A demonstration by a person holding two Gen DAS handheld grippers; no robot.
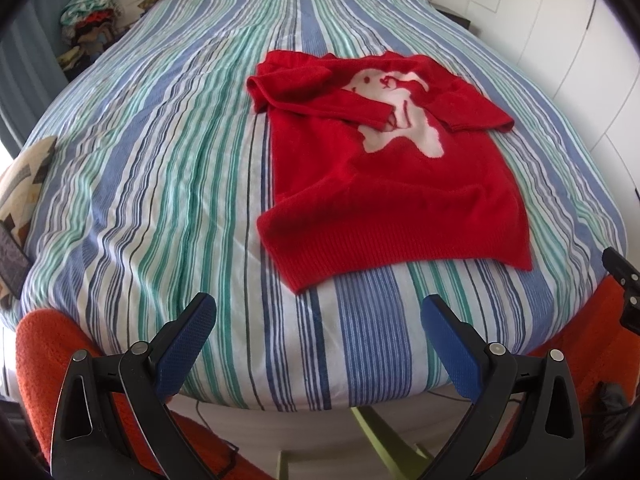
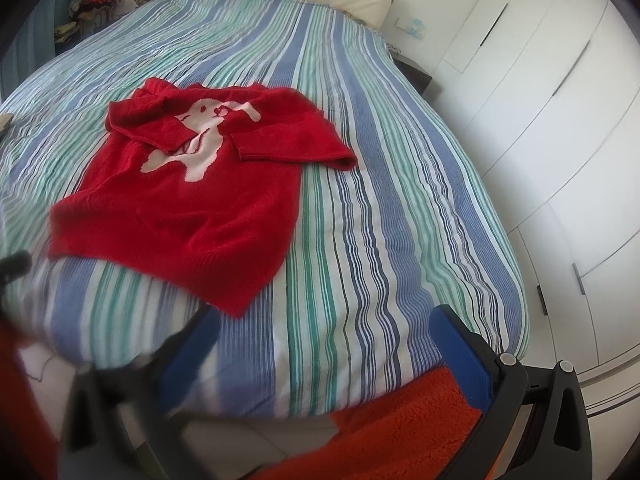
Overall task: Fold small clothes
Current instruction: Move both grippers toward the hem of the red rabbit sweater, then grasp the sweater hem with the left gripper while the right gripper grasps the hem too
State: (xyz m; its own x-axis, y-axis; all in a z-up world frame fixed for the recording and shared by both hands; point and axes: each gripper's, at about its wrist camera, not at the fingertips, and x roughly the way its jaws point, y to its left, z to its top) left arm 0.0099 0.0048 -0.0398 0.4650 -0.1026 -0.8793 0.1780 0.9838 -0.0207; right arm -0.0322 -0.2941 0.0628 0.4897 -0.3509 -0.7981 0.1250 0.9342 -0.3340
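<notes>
Across the blue-and-green striped bedspread (image 1: 160, 160) we see a red knit sweater (image 1: 380, 184) mid-frame, sleeves folded inward, while our left gripper (image 1: 318, 312) and right gripper (image 2: 324, 328) both gape empty.

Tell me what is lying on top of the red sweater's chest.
Both sleeves of the red sweater are folded across its chest, partly covering the white animal design. The covered parts of that design cannot be seen. The sweater rests on the striped bedspread; both grippers' jaws are open, away from it.
</notes>
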